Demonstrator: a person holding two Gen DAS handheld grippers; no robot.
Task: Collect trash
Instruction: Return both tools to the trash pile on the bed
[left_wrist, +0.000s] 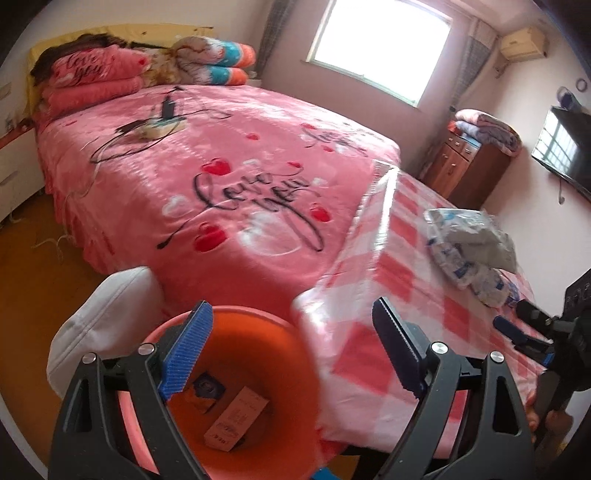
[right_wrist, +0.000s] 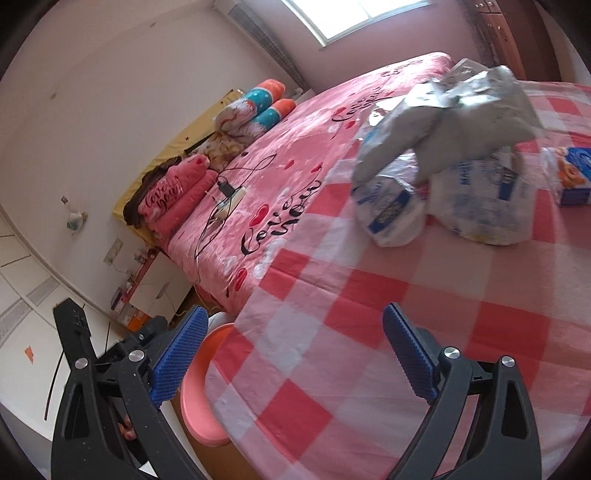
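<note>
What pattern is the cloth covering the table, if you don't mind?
Red-and-white check on the tablecloth, clearest in the right wrist view.

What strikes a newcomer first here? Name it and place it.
The big bed under a pink heart-printed blanket fills the room's middle. Beside it, crumpled white plastic wrappers lie on the red-and-white checked tablecloth, with a round orange-pink plastic bin at the table's edge.

From the left wrist we look down close over the orange bin (left_wrist: 243, 369) toward the bed (left_wrist: 221, 155). From the right wrist we face the checked worktop (right_wrist: 369, 314), tilted. Both views share the bed, worktop and crumpled bags (left_wrist: 469, 243).
</note>
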